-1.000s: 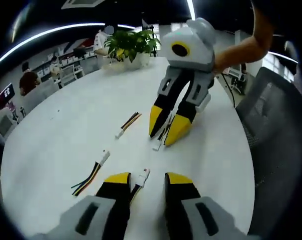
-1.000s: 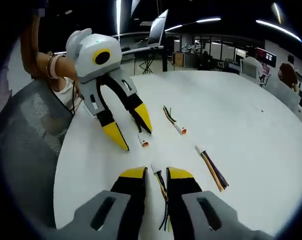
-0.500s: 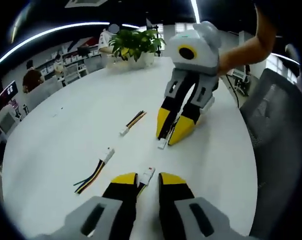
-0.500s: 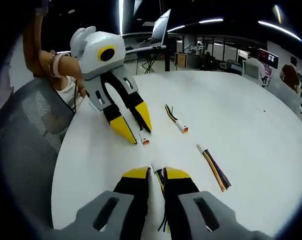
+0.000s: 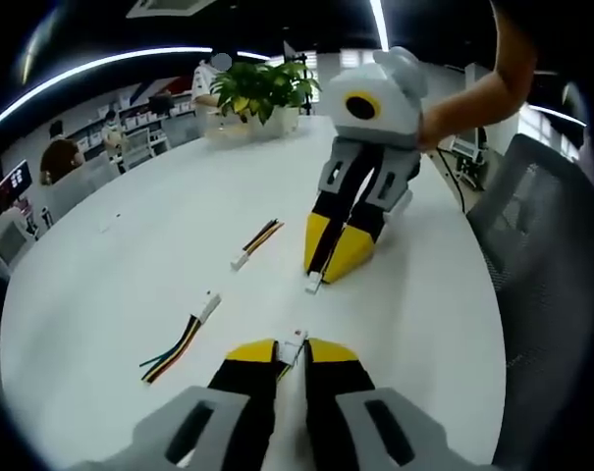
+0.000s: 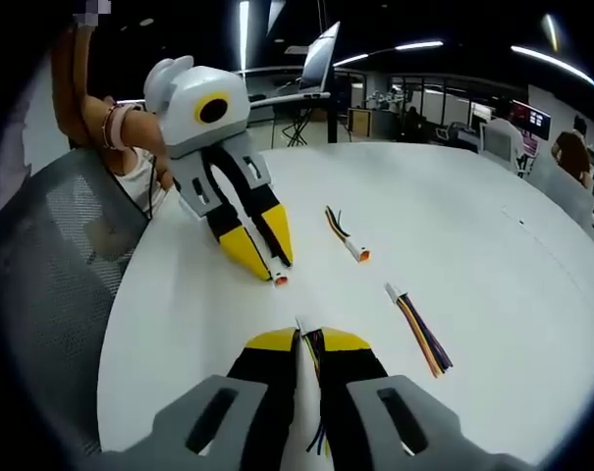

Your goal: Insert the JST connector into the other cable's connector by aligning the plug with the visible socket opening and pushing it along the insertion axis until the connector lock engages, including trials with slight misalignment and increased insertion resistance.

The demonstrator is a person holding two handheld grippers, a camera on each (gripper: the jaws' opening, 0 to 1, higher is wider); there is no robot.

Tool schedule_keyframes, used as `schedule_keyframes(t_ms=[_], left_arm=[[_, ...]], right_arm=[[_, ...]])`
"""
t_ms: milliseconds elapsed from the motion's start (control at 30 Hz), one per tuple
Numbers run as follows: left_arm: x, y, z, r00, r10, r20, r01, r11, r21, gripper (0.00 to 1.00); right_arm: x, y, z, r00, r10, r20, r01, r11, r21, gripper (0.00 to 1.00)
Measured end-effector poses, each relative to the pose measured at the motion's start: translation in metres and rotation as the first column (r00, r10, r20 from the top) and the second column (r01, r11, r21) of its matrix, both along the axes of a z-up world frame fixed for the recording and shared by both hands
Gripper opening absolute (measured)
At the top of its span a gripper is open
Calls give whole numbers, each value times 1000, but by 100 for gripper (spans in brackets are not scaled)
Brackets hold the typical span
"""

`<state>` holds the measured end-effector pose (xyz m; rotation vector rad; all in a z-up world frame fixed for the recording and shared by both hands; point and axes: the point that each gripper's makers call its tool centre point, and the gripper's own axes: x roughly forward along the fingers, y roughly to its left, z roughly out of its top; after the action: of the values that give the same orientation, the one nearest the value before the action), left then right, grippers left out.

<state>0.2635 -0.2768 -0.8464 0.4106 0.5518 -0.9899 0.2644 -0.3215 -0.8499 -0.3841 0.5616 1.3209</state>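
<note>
Round white surface point(image 5: 130, 255) in an open office; left gripper point(image 5: 293, 350) is closed on one JST cable point(image 5: 293, 345), right gripper point(image 6: 309, 339) closed on the other cable point(image 6: 314, 345). Both grasped; next, judged: lift, align plug to socket

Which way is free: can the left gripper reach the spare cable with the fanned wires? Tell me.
Probably not yet: the left gripper is shut on its own connector cable. The spare cable lies unobstructed on the table beside it.

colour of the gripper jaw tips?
Yellow tips on black jaws, clearest on the right gripper in the left gripper view.
</note>
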Motion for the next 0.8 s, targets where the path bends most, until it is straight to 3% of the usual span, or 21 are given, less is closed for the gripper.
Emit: schedule_keyframes(t_ms=[133, 500, 733, 800], left_arm=[[-1, 1, 2, 1000, -15, 16, 15, 1000, 10, 0], [-4, 0, 5, 998, -56, 36, 55, 998, 42, 0], [-5, -1, 4, 999, -46, 21, 46, 998, 37, 0], [-7, -5, 9, 999, -38, 8, 38, 999, 2, 0]], right_arm=[[0, 0, 0, 1000, -8, -16, 8, 1000, 11, 4], [-1, -1, -2, 1000, 15, 19, -15, 1000, -17, 4], [-3, -2, 1, 1000, 19, 14, -19, 1000, -25, 3], [-5, -2, 4, 1000, 23, 16, -23, 1000, -20, 3]])
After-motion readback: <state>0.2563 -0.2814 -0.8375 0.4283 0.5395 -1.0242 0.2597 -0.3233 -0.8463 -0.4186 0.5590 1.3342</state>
